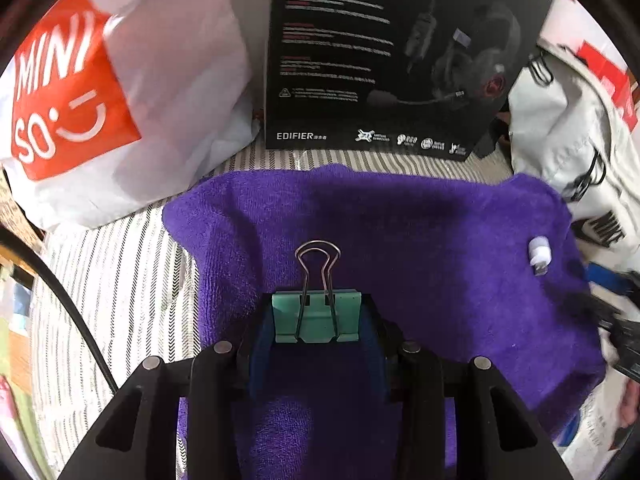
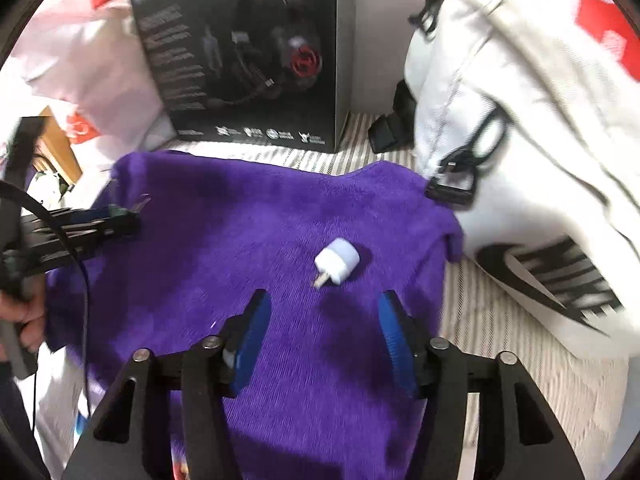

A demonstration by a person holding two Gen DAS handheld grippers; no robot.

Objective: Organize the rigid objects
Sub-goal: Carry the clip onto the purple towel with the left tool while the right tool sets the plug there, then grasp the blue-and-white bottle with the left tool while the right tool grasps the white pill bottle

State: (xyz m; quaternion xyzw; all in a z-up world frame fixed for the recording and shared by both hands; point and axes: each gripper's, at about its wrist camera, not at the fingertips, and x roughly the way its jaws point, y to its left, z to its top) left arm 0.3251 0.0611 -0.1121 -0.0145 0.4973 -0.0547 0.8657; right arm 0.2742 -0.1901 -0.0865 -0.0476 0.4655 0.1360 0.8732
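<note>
A green binder clip (image 1: 316, 316) with wire handles is pinched between the blue pads of my left gripper (image 1: 316, 320), just above a purple towel (image 1: 400, 224). A small white plug adapter (image 1: 539, 255) lies on the towel's right part. In the right wrist view the same adapter (image 2: 338, 262) rests on the towel (image 2: 248, 216), a little beyond my right gripper (image 2: 324, 312). Its blue pads (image 2: 252, 336) stand apart with nothing between them. The left gripper (image 2: 80, 220) shows at the left edge of that view, held by a hand (image 2: 28, 320).
A black headset box (image 1: 384, 60) stands behind the towel. A white and red shopping bag (image 1: 100, 100) sits at the left, a white drawstring bag (image 2: 520, 140) at the right. All rest on a striped cloth (image 1: 120, 280). A black cable (image 1: 68, 288) runs along the left.
</note>
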